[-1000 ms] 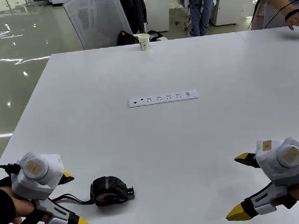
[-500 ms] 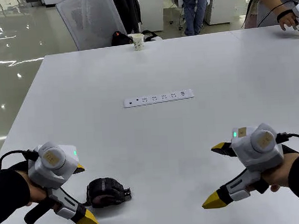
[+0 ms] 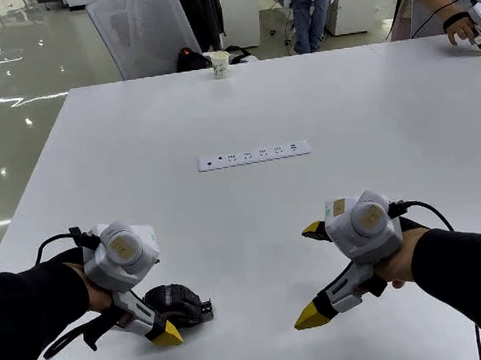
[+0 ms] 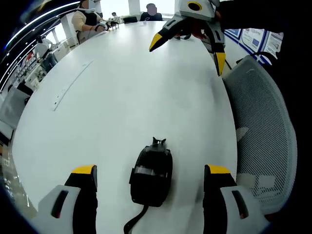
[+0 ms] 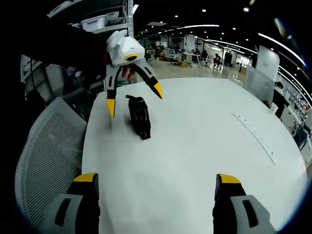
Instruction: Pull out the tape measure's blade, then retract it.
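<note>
Approaching step: the blade is not yet drawn. At left, the left tongs (image 4: 150, 170) are spread wide and straddle the tape measure (image 3: 179, 304), which lies on the white surface (image 3: 251, 220) near its front edge, with a gap beside each jaw. At right, the right tongs (image 3: 313, 271) are equally spread, empty and well apart from the case. The next move likely calls for the left tongs to clamp the case while the right tongs cross over and pinch the blade's tip.
</note>
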`<state>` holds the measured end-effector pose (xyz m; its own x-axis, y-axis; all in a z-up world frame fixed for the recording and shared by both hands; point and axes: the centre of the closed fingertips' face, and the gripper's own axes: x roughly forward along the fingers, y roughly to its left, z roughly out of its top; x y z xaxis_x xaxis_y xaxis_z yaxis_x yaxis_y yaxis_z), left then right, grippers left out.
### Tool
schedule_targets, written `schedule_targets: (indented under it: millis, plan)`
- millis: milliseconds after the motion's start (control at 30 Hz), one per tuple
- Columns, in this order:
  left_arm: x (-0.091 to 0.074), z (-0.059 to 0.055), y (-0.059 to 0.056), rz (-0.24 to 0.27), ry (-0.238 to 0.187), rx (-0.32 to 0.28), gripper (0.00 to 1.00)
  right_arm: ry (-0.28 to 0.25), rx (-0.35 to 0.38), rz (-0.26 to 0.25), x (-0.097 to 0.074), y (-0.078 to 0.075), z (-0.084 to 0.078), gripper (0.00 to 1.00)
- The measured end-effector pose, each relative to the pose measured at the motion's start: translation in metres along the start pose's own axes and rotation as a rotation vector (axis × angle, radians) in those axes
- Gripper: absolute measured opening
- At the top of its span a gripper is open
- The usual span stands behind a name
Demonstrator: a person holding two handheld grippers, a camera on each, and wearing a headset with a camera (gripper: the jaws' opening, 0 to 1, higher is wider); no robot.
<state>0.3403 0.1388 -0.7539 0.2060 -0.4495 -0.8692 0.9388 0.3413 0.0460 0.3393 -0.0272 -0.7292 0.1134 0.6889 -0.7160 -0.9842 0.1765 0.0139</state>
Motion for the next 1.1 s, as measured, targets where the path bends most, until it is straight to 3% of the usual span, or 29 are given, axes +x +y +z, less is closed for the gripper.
schedule_targets:
  millis: [167,367,667,767,800,833,1000,1100]
  plan:
    - [0.01,-0.002,0.003,-0.004,0.012,0.013,0.85,0.018,-0.01,0.024,0.015,0.001,0.005,0.99]
    - [0.018,-0.004,0.004,-0.016,0.026,0.022,0.75,0.021,-0.039,0.046,0.028,0.005,0.016,0.99]
    - [0.022,-0.006,-0.002,-0.052,0.045,0.05,0.53,0.023,-0.075,0.071,0.049,0.012,0.032,0.99]
    - [0.022,-0.007,-0.005,-0.07,0.047,0.066,0.38,0.028,-0.087,0.079,0.054,0.013,0.034,0.99]
    - [0.022,-0.007,-0.001,-0.04,0.045,0.093,0.37,0.032,-0.089,0.078,0.056,0.013,0.035,0.99]
    - [0.022,-0.008,-0.003,-0.05,0.052,0.087,0.35,0.033,-0.089,0.079,0.057,0.013,0.035,0.99]
    - [0.023,-0.009,-0.003,-0.031,0.067,0.178,0.32,0.037,-0.093,0.083,0.059,0.018,0.037,0.97]
    - [0.024,-0.008,-0.002,-0.034,0.061,0.155,0.32,0.041,-0.119,0.086,0.061,0.02,0.036,0.89]
